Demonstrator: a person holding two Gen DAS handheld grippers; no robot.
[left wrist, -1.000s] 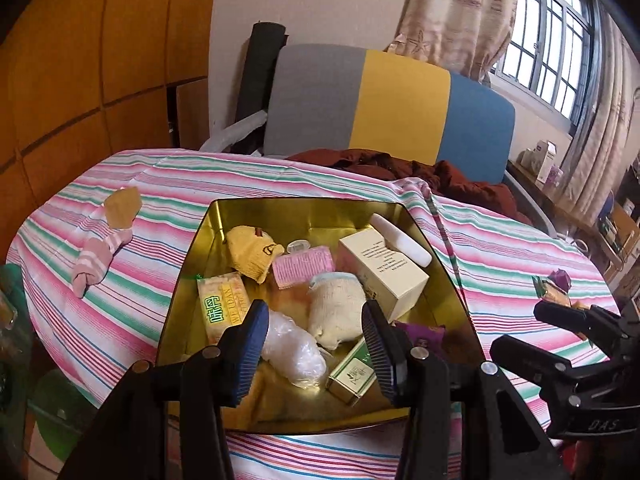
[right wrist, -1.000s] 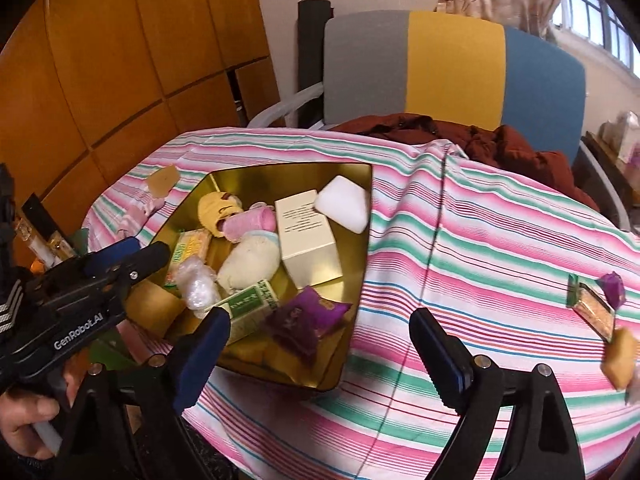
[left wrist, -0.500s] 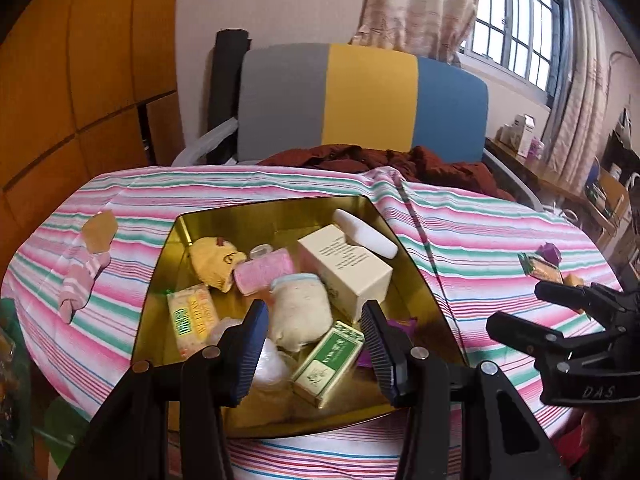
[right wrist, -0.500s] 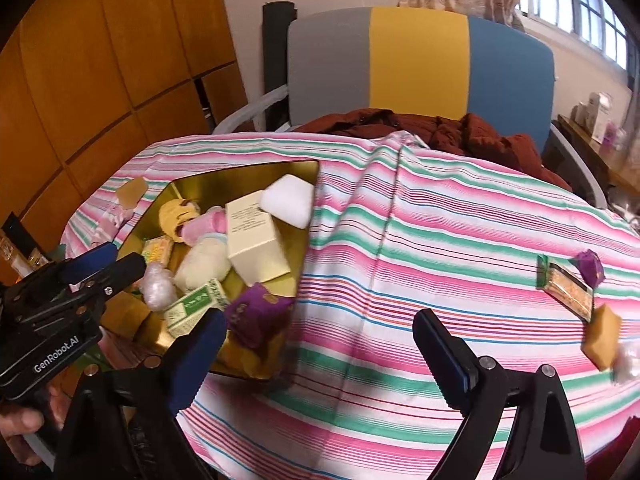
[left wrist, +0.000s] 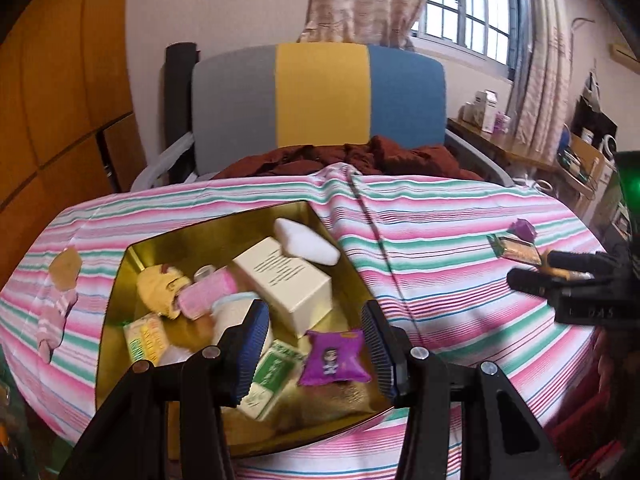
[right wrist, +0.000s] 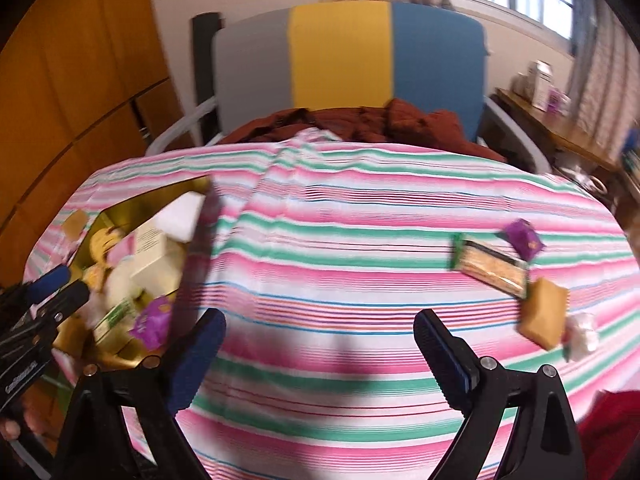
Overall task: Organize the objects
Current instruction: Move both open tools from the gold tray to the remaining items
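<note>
While both claws hang spread and empty, the right claw (right wrist: 320, 356) faces bare striped tabletop (right wrist: 340, 280), with the loose snack bar (right wrist: 490, 266), purple packet (right wrist: 524, 238) and tan block (right wrist: 544, 314) lying off to its right. The left claw (left wrist: 314, 346) hovers over the gold tin (left wrist: 116, 300), already holding a purple pouch (left wrist: 334, 358) and boxes. A good pick likely means squaring up over one item and closing across its narrow side.

Legible: "DAS" on the right gripper (left wrist: 532, 270) body. Print on the cream box (left wrist: 286, 280) and packets unreadable.
</note>
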